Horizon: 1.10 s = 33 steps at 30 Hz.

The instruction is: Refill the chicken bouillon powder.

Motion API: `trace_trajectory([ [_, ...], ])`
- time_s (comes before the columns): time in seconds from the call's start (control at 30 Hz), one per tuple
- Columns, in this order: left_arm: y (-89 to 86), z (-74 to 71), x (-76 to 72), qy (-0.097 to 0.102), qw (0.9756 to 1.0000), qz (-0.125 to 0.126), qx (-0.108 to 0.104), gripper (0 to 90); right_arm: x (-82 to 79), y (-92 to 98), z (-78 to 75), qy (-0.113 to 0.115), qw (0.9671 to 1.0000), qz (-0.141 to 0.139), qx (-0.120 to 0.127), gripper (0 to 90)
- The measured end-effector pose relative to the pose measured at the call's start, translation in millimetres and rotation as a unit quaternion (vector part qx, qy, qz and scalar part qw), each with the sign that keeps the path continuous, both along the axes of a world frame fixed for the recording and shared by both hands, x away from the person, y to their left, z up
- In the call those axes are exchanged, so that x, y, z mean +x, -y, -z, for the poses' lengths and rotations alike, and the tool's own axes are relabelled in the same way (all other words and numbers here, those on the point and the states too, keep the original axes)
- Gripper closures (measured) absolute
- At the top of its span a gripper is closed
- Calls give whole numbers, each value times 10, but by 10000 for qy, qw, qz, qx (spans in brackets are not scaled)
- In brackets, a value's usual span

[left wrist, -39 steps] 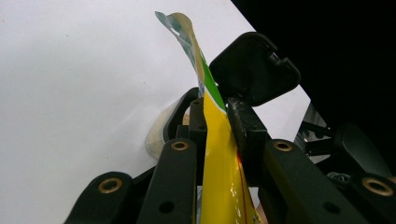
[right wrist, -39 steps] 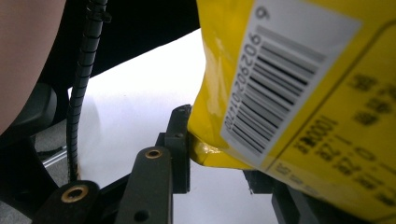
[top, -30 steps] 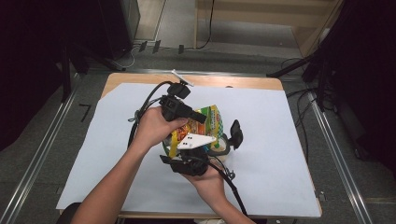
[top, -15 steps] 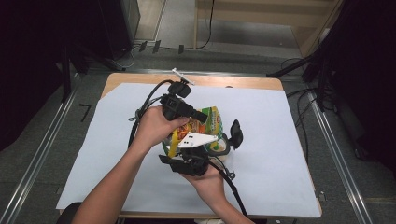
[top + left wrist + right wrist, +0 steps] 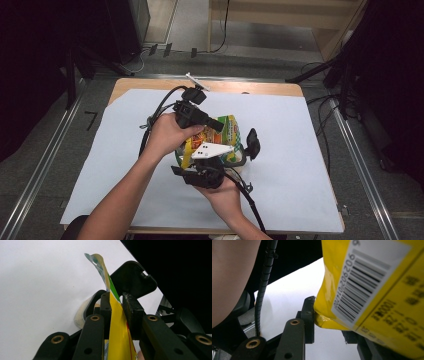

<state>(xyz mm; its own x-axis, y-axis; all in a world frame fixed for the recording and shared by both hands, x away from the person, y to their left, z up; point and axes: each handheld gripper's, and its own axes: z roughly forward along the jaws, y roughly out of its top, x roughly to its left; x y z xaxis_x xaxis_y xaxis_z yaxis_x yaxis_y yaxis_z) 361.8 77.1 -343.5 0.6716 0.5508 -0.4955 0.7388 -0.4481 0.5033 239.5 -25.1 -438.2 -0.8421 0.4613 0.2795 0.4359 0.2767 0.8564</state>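
white table cover (image 5: 310,150), yellow packet (image 5: 117,325) pinched in left tongs (image 5: 117,305), contents likely hidden

Wooden table (image 5: 150,86) w/ white sheet (image 5: 300,150), grey floor (image 5: 60,130), dark surroundings, wood furniture (image 5: 280,15) behind

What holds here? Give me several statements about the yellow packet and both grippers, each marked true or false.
1. The left gripper pinches the yellow packet by a thin edge. True.
2. The packet lies flat on the white sheet, untouched. False: both grippers hold it up.
3. A barcode shows on the packet in the right gripper view. True.
4. The right gripper stands open, away from the packet. False: its jaws are closed on the packet's corner.
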Motion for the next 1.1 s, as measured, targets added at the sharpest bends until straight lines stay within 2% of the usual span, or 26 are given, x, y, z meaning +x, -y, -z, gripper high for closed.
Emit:
trace_trajectory([
  [0.63,40,-52,-67,201,9998,4,77,795,4,8,7,75,10000,30,-11,701],
  [0.87,24,-47,-48,62,10000,-52,30,798,11,12,0,68,10000,11,-45,703],
  [1.0,28,-43,-20,-30,9999,-46,97,798,11,2,-8,37,10000,-7,-27,701],
  [1.1,56,-63,-13,-18,9998,-33,182,798,20,10,-18,26,10000,-9,29,701],
])
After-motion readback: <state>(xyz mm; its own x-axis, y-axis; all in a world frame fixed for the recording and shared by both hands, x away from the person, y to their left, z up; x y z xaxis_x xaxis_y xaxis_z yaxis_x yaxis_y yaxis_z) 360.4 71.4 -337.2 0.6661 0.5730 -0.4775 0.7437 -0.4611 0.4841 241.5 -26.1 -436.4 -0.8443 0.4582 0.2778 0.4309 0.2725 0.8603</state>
